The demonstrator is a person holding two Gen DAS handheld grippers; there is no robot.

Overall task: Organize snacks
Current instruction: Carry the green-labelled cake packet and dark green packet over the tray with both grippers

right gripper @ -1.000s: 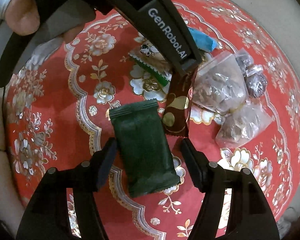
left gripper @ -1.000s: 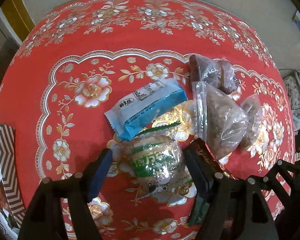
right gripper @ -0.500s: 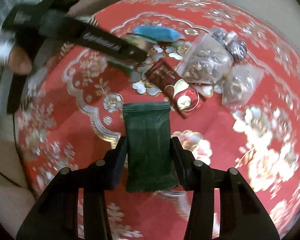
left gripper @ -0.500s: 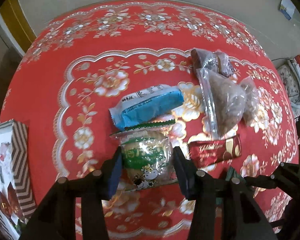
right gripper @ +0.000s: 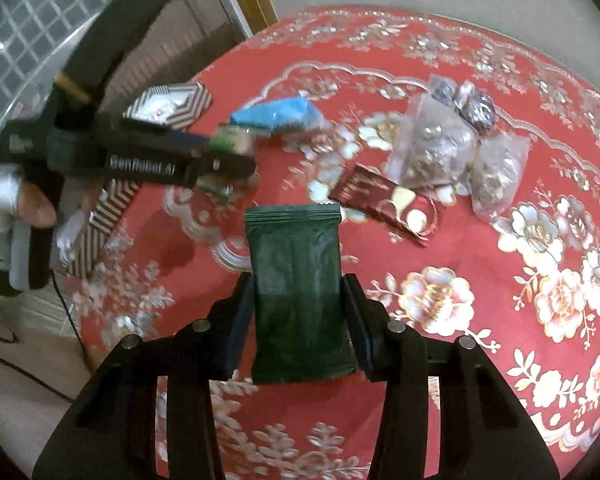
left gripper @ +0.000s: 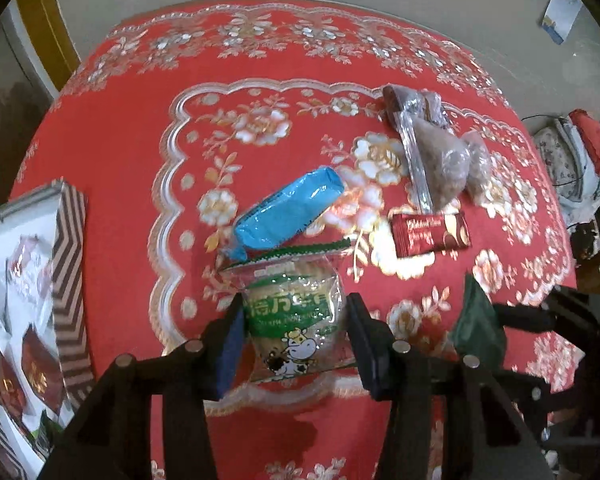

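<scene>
My left gripper (left gripper: 294,334) is shut on a clear snack packet with green print and a cow (left gripper: 294,320), held above the red table. My right gripper (right gripper: 300,322) is shut on a dark green packet (right gripper: 298,280), also lifted; that packet shows at the right of the left wrist view (left gripper: 476,320). On the cloth lie a blue packet (left gripper: 288,214), a dark red chocolate packet (left gripper: 430,234) and clear bags of brown snacks (left gripper: 440,160). A striped box (left gripper: 70,280) holding packets sits at the table's left edge.
The round table has a red floral cloth (left gripper: 120,152). The left gripper's body (right gripper: 140,160) and the hand holding it cross the left of the right wrist view, above the striped box (right gripper: 168,104). A wall and door frame (left gripper: 48,20) stand behind.
Both grippers closed on their packets and lifted them off the cloth. Both views pulled back, and the striped box came further into view at the left.
</scene>
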